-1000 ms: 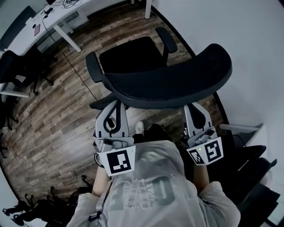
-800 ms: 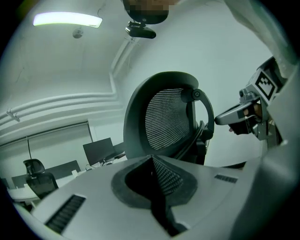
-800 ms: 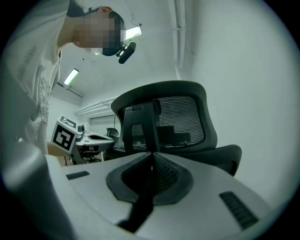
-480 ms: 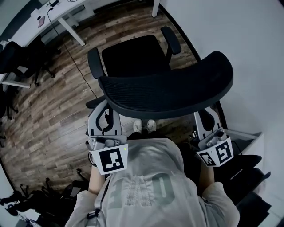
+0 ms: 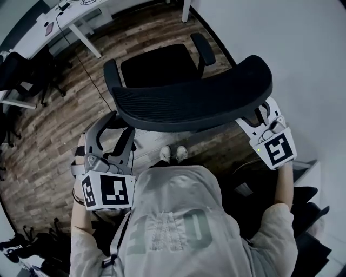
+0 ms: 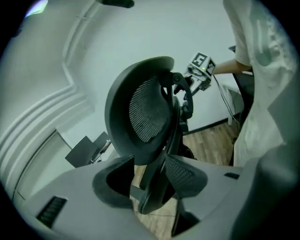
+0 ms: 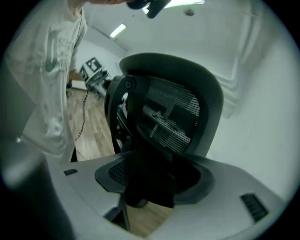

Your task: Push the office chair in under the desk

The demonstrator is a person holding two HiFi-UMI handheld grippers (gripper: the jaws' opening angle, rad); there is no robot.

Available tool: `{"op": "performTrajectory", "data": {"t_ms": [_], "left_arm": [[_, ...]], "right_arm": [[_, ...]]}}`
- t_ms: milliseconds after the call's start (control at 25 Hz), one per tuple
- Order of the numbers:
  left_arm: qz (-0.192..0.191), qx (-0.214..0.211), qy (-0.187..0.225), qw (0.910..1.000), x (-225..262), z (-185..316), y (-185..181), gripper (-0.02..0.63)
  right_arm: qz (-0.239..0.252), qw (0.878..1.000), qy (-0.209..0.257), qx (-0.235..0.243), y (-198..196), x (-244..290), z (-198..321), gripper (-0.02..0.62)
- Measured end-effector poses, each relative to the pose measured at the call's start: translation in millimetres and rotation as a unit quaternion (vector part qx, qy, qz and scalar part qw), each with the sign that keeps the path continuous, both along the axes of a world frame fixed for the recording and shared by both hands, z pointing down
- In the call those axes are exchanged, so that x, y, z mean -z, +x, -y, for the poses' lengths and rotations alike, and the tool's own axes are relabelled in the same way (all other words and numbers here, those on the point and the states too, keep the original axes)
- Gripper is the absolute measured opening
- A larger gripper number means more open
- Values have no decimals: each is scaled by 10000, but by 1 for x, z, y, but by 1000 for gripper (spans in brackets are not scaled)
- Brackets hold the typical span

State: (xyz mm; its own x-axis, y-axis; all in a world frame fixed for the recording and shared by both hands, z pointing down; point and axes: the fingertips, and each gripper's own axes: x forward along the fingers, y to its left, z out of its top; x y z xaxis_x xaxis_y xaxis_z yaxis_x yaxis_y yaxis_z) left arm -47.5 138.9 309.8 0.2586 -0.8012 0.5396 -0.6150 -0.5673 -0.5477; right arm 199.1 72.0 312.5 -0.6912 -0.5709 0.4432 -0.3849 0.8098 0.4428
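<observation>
Centrally, the black chair (image 5: 189,100), with its wide mesh back, padded seat and two armrests, stands on the plank floor (image 5: 54,135) beside a white wall (image 5: 303,48). The left gripper (image 5: 114,129) is just off the back's left end and the right gripper (image 5: 258,114) near its right end. Both jaws are opening, clamping nothing. A white counter (image 5: 70,16) stands well apart.

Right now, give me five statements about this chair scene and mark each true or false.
1. The chair has two armrests. True.
2. The floor is carpet. False: it is wood planks.
3. The backrest is mesh. True.
4. The chair lies on its side. False: it stands upright.
5. A white desk stands beyond the chair. True.
</observation>
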Motion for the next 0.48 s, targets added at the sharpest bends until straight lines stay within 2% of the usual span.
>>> {"op": "performTrajectory", "data": {"t_ms": [80,200,320,480], "left_arm": [[404,-224,-191,9987,-5,-2,3,199],[984,-493,-494,9927,-21,-4,8,199],[1468,-618,-645,9851,-35,-2,14,199],[1992,-611,-617,9761,-44,9,13,199]], "right_arm": [[-726,9971,46,224,6,-6,7,230],[-1529,9869,37,509,13,-19,15,230],[-2096,9750,220,706,21,-36,20,230],[-2598,9611,365,862,24,-44,32,230]]}}
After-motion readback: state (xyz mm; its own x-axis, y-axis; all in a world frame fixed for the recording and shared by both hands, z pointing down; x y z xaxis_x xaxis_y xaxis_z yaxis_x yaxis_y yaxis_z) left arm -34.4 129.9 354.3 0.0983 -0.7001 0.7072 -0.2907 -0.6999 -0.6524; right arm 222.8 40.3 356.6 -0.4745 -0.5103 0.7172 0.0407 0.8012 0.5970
